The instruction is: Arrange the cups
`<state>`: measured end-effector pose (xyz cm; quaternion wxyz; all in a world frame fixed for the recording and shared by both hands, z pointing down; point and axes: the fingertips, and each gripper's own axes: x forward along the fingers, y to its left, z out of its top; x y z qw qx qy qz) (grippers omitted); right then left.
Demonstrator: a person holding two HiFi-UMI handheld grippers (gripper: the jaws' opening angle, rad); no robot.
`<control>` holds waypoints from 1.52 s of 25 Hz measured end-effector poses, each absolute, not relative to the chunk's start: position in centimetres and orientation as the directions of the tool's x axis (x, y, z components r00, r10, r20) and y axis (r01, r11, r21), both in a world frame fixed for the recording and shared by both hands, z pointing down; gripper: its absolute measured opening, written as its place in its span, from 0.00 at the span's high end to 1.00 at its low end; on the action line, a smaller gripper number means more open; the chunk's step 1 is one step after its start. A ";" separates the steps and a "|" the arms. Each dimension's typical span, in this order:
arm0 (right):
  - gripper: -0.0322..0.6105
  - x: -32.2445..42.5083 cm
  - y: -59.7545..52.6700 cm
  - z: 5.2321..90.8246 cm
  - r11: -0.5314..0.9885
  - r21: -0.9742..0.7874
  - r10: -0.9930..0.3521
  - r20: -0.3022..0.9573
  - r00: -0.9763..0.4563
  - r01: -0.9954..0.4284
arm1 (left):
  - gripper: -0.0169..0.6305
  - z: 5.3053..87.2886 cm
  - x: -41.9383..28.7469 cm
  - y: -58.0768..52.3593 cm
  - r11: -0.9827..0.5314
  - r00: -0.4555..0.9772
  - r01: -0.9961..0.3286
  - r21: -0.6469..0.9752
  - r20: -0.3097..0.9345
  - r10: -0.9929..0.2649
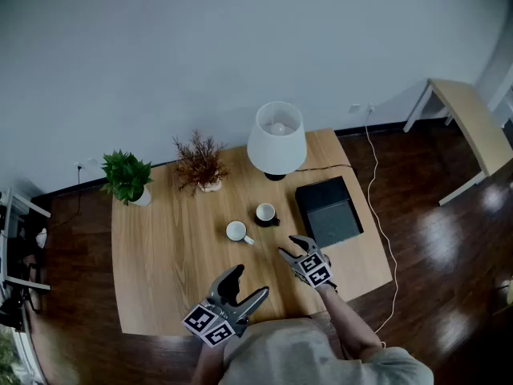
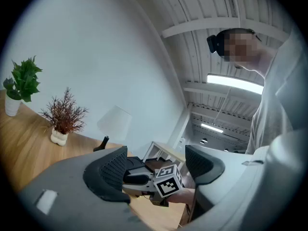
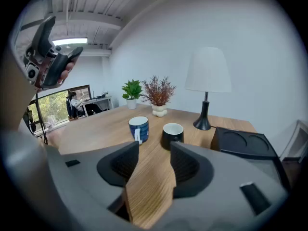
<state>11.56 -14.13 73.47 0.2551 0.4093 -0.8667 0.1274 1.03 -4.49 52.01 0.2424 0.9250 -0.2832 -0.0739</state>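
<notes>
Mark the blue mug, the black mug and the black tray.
Blue white-lined mug (image 3: 142, 130): right gripper view, outer wall.
Black white-lined mug (image 3: 167, 139): right gripper view, outer wall.
Black rectangular tray (image 3: 233, 138): right gripper view, left round recess.

near edge of table (image 1: 160, 295): bare wood, we can slide straight in | blue cup (image 1: 236, 231) + black cup (image 1: 266, 213): side by side, slim gap between | black tray (image 1: 329, 211): walls off our right | lamp (image 1: 276, 139): crowds just behind the cups | left half: wide open up to green plant (image 1: 128, 176) and dried plant (image 1: 200, 163)
</notes>
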 end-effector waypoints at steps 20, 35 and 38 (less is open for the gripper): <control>0.65 10.1 -23.5 81.1 0.683 0.060 -0.535 0.719 -0.443 -0.728 | 0.41 52.3 0.0 -4.3 -0.705 0.811 -0.516 0.486 0.014 -0.584; 0.82 9.3 -24.4 82.1 0.695 0.095 -0.489 0.789 -0.371 -0.713 | 0.41 52.3 -0.7 -4.4 -0.693 0.799 -0.528 0.491 0.011 -0.601; 0.82 9.5 -23.8 81.8 0.660 0.021 -0.491 0.769 -0.410 -0.751 | 0.41 52.4 -0.6 -4.3 -0.693 0.802 -0.524 0.496 0.012 -0.597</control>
